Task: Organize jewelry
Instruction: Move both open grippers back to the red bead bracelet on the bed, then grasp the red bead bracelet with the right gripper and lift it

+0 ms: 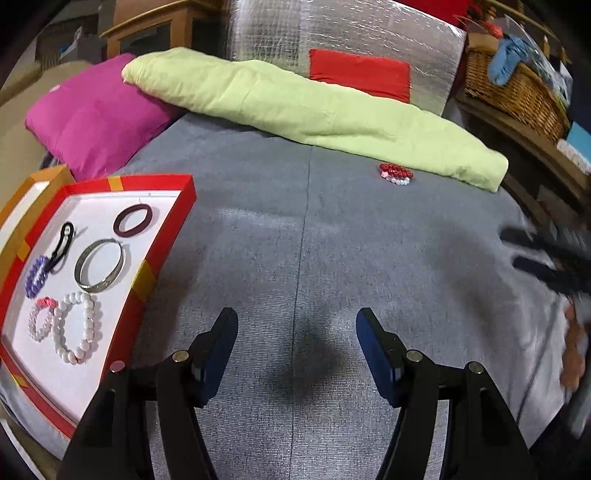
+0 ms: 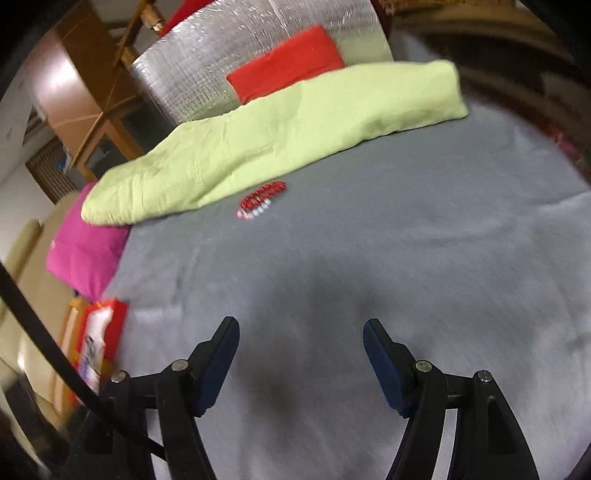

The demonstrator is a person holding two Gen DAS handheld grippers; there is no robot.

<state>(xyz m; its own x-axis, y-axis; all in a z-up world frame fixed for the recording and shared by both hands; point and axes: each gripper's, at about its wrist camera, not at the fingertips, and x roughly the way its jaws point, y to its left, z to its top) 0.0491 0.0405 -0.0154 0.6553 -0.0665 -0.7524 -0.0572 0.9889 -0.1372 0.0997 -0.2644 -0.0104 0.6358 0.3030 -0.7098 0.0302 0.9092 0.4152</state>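
Bracelets (image 1: pixel 396 174): red and white beads, far edge of grey bed (image 1: pixel 332 258), touching green pillow (image 1: pixel 295 107).
Left gripper (image 1: pixel 297 345): wide open, empty, well short of them.
Right gripper (image 2: pixel 301 354): wide open, empty.
Tray (image 1: pixel 162 251): left edge, bangles inside.

A light green pillow (image 1: pixel 303 107) lies across the grey bed cover (image 1: pixel 332 240), its end overlapping a pink cushion (image 1: pixel 92 118). Behind stands a silver foil panel (image 1: pixel 332 33); a wicker basket (image 1: pixel 517 92) sits right.
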